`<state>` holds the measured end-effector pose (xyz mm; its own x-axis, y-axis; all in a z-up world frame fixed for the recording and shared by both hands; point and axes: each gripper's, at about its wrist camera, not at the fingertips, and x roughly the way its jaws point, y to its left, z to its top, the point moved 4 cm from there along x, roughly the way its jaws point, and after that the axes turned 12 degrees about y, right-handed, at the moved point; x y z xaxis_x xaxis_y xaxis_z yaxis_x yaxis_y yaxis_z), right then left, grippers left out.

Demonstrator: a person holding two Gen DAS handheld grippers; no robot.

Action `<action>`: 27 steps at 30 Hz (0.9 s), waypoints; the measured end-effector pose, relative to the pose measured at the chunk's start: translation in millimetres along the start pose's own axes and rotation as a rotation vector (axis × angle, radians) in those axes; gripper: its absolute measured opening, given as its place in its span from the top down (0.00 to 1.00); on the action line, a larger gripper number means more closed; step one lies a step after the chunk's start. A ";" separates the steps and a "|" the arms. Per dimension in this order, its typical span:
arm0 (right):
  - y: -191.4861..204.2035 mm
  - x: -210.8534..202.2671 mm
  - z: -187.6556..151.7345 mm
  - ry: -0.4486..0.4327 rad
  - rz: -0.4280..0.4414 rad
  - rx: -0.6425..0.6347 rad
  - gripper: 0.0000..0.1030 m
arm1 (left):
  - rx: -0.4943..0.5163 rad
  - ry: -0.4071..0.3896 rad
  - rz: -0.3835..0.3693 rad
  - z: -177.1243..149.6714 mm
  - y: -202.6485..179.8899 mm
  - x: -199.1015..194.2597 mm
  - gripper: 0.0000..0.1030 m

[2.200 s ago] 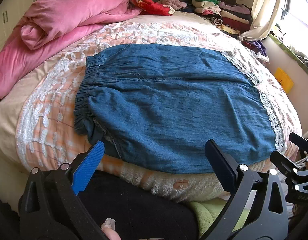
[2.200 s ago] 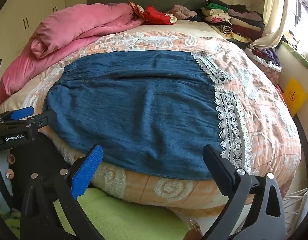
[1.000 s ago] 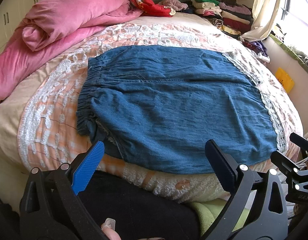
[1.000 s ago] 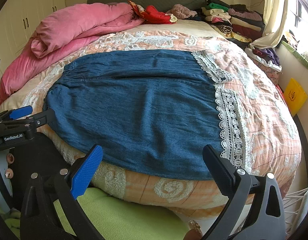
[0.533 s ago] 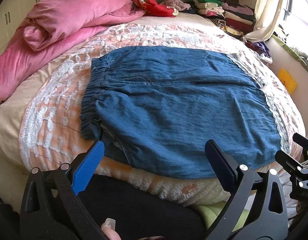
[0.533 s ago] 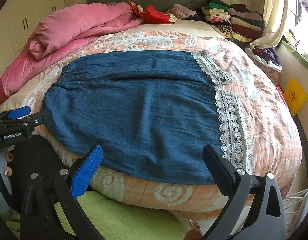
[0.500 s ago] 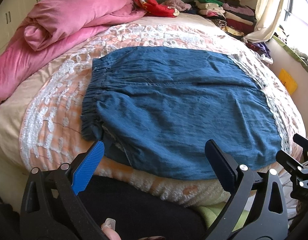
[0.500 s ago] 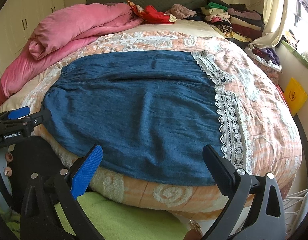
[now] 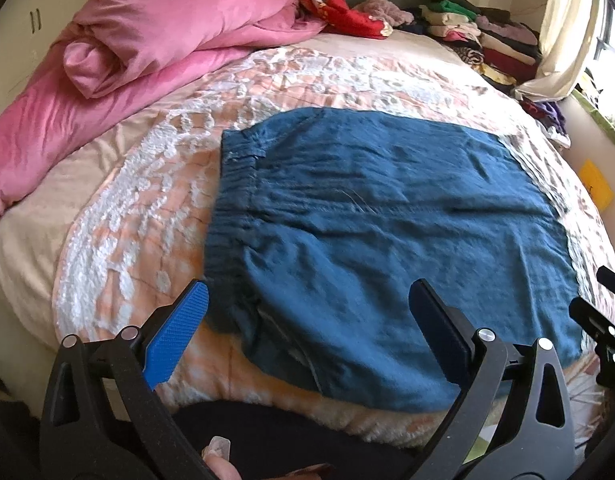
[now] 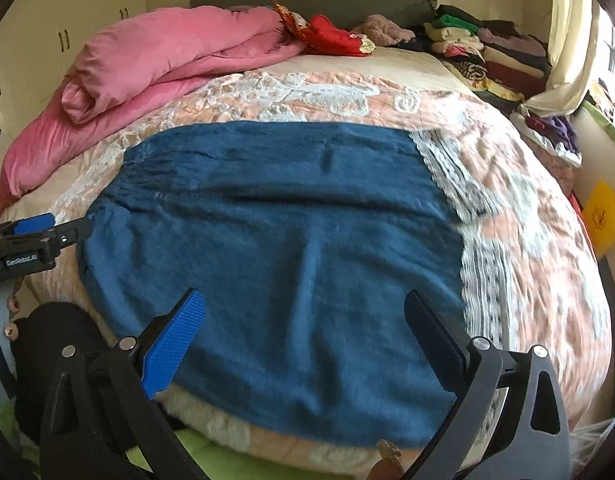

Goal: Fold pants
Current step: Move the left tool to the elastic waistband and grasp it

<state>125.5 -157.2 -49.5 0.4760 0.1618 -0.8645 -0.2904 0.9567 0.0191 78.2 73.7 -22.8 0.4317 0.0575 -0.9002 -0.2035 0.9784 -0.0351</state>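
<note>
Left gripper (image 9: 307, 320) and right gripper (image 10: 305, 326) gape wide, empty, above flat pants (image 9: 387, 216); pinching a single layer risks a skewed fold

The bed (image 10: 547, 216) wears a peach, lace-patterned quilt. Blue pants (image 10: 275, 264) lie spread flat across its near half. A rolled pink duvet (image 10: 159, 56) and stacked clothes (image 10: 487, 56) sit farther back.

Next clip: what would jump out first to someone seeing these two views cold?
The blue denim pants dominate, spread flat across the peach lace-patterned bedspread with the gathered waistband toward the left. A rumpled pink duvet is heaped at the far left of the bed, with stacked folded clothes at the far right. Both the left gripper and the right gripper hang open over the pants' near edge, holding nothing.
</note>
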 end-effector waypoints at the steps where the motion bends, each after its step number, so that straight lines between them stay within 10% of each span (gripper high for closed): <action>1: 1.1 3.4 8.5 -0.002 0.011 -0.012 0.04 | -0.003 -0.001 0.005 3.0 1.8 0.7 0.09; 27: 37.9 115.1 183.6 0.051 0.067 -0.215 0.04 | -0.020 0.035 0.088 117.9 49.0 72.0 0.09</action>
<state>321.8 -57.8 -56.0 0.4089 0.2051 -0.8892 -0.4929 0.8697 -0.0260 202.9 149.1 -38.1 0.3804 0.1360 -0.9148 -0.2574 0.9656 0.0365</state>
